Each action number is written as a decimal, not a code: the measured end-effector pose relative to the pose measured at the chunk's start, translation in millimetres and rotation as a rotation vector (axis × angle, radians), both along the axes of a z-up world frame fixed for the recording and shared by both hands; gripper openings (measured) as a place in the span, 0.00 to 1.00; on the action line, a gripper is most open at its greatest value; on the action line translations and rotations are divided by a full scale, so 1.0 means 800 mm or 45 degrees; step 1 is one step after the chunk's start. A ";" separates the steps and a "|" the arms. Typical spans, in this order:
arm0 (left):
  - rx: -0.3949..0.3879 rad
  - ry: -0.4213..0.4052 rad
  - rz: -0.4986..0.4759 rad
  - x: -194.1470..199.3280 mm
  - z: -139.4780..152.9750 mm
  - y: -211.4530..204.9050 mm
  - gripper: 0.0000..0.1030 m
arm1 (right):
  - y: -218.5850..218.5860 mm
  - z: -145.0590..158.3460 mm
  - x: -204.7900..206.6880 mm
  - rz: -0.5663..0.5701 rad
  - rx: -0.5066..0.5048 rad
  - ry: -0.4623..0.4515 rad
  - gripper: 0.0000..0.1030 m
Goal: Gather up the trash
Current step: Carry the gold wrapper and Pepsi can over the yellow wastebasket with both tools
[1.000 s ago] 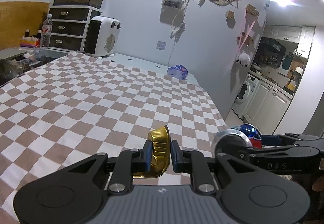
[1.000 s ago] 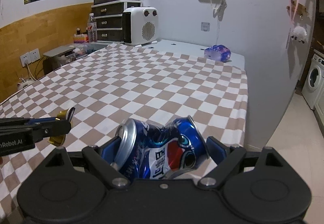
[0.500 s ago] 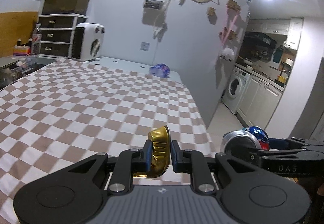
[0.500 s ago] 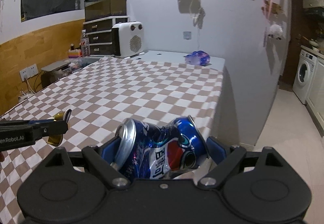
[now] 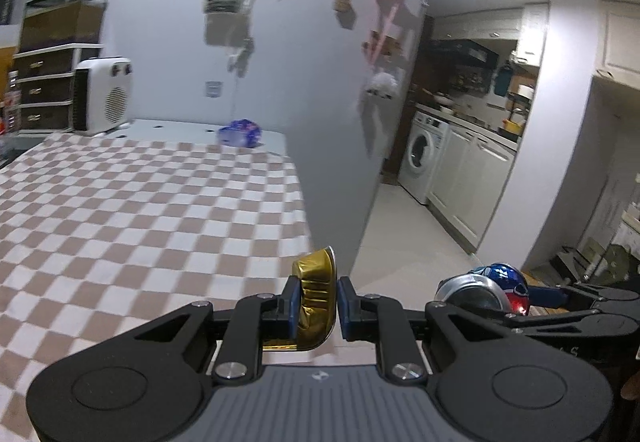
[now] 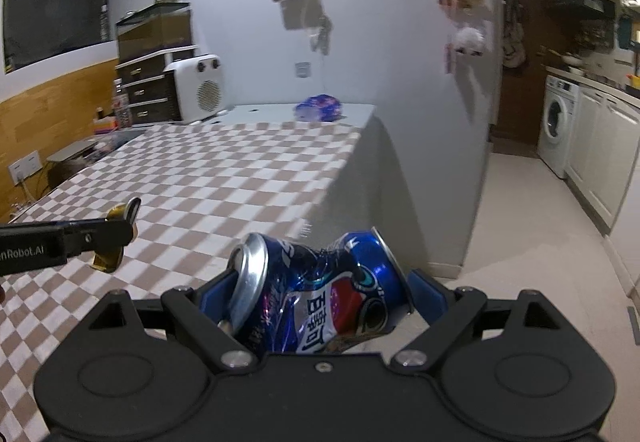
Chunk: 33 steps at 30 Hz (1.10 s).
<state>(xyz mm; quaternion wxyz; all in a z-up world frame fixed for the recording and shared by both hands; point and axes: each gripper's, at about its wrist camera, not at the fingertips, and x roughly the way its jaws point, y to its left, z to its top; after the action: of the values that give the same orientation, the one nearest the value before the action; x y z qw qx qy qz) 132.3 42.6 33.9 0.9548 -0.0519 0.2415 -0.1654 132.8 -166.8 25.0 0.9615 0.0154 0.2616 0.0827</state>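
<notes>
Left gripper: clamped on crumpled gold foil cup, held over edge of brown-white checkered tablecloth. Right gripper: jaws wide, pressed on both ends of crushed blue aluminium soda can, off table edge, above floor.

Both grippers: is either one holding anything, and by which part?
Left gripper pinches a crumpled gold foil cup across its side walls. Right gripper clamps a crushed blue can lengthwise, pads on its two ends.
</notes>
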 end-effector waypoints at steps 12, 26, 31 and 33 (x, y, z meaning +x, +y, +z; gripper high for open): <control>0.059 0.139 -0.196 0.042 -0.041 -0.126 0.20 | -0.102 -0.034 -0.008 -0.130 0.017 0.060 0.88; 0.134 0.550 -0.340 0.115 -0.169 -0.227 0.20 | -0.174 -0.137 0.013 -0.271 0.060 0.277 0.89; 0.114 0.668 -0.344 0.141 -0.207 -0.236 0.20 | -0.179 -0.186 0.024 -0.281 0.064 0.393 0.89; 0.089 0.686 -0.346 0.149 -0.215 -0.237 0.20 | -0.180 -0.208 0.028 -0.287 0.074 0.443 0.89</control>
<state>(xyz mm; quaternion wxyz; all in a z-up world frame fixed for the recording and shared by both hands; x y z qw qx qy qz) 251.9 -146.6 -138.1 0.8266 -0.0281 0.4965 -0.2635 155.6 -310.7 -141.6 0.9041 0.0865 0.4178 -0.0219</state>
